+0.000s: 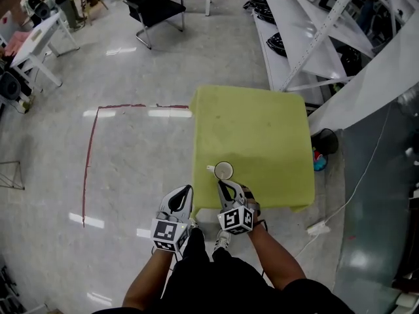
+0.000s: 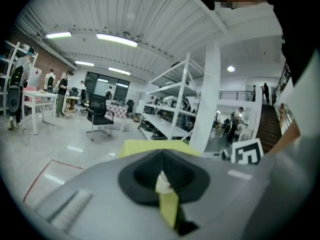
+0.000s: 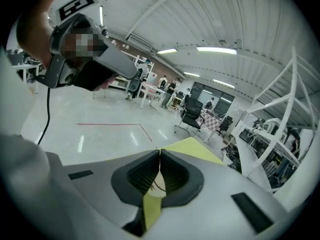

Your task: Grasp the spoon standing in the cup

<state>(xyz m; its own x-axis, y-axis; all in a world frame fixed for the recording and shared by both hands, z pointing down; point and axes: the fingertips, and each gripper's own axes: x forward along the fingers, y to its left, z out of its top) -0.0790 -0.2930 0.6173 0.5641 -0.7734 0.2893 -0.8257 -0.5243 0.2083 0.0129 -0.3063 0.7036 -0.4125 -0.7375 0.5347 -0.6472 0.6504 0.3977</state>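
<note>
Spoon (image 1: 211,169) stands in the cup (image 1: 224,171), handle tipped out over the cup's left rim. Right gripper (image 1: 221,184) sits just nearside of the cup, jaws pinched together, nothing visibly caught. Left gripper (image 1: 188,191), further left, is closed too.

A pale, glossy floor (image 1: 131,142) spreads around me, with a red tape line (image 1: 88,162) marking a corner on it. A yellow-green table (image 1: 262,123) stands just ahead. Beyond it I see a black chair (image 1: 154,5), white desks (image 1: 39,44) at the left and white shelving racks (image 1: 308,38) at the right. Strip lights (image 2: 116,40) glow under a ribbed white ceiling (image 2: 165,14).
</note>
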